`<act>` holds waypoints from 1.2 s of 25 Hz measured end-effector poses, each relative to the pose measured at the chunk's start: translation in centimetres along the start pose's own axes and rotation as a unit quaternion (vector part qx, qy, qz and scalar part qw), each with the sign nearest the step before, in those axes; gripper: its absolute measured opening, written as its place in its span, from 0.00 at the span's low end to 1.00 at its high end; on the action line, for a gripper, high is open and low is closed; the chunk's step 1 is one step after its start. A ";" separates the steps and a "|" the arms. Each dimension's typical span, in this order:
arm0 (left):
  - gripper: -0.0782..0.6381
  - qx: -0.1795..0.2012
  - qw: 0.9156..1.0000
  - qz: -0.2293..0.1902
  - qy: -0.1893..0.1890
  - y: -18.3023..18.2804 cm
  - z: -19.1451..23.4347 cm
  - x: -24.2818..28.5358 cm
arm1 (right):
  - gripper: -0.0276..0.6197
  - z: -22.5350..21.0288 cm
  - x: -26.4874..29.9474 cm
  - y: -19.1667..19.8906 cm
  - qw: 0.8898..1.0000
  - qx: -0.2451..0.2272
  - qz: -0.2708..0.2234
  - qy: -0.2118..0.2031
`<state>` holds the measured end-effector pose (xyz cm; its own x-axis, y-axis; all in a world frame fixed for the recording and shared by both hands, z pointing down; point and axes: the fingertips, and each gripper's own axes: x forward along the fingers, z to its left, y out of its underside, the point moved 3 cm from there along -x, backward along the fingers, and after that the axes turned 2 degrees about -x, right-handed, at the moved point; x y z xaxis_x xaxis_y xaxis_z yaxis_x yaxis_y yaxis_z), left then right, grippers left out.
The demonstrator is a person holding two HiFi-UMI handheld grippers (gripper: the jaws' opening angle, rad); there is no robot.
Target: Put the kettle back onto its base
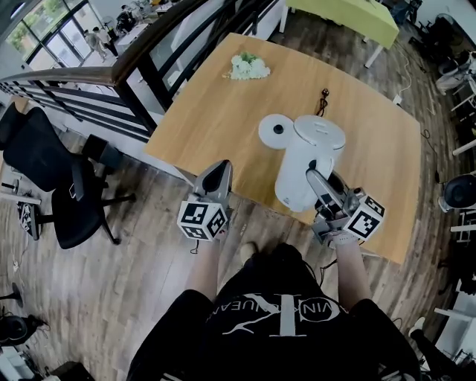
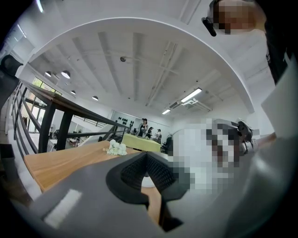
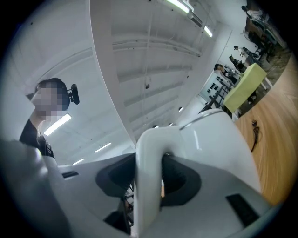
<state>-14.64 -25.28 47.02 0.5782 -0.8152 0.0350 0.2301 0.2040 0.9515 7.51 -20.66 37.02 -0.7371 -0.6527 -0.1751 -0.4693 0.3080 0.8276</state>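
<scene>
A white kettle point(image 1: 306, 158) is over the near part of the wooden table point(image 1: 216, 119), just right of and nearer than its round white base point(image 1: 277, 132). My right gripper point(image 1: 318, 177) is shut on the kettle's handle point(image 3: 148, 186), with a black pad pressing on each side of it; the kettle body point(image 3: 216, 139) fills the view ahead. I cannot tell whether the kettle rests on the table or hangs above it. My left gripper point(image 1: 217, 177) hovers at the table's near edge, left of the kettle, its jaws shut and empty point(image 2: 148, 160).
A bunch of white flowers point(image 1: 248, 67) lies at the table's far side and a small black cord point(image 1: 323, 100) behind the kettle. A black office chair point(image 1: 52, 175) stands on the floor to the left, beside a dark railing point(image 1: 141, 71). A green table point(image 1: 349, 15) is beyond.
</scene>
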 end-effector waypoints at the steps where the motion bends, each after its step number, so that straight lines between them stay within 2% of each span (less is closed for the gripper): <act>1: 0.11 0.001 1.000 0.000 0.001 0.3 -0.2 -0.2 | 0.29 0.0 -0.1 0.1 1.000 -0.003 -0.001 -0.001; 7: 0.11 0.023 1.000 -0.001 0.004 1.3 -0.6 0.0 | 0.29 -1.9 0.3 0.3 1.000 -0.018 -0.011 -0.014; 11: 0.11 0.021 1.000 0.014 -0.003 -1.0 2.4 2.9 | 0.29 -4.7 5.5 -2.2 1.000 -0.015 -0.003 -0.011; 15: 0.11 0.023 0.999 0.019 -0.011 -1.8 3.9 4.9 | 0.29 -6.5 8.1 -3.4 1.000 -0.023 0.005 -0.019; 30: 0.11 0.018 0.999 0.029 -0.009 -1.8 5.4 10.3 | 0.29 -12.4 13.7 -5.2 0.999 -0.031 0.032 -0.030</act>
<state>-13.34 -36.94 47.35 0.5747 -0.8128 0.0956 0.1681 0.2316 0.9582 5.89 -39.77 36.90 -0.7934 -0.5896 -0.1514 -0.3907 0.3024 0.8694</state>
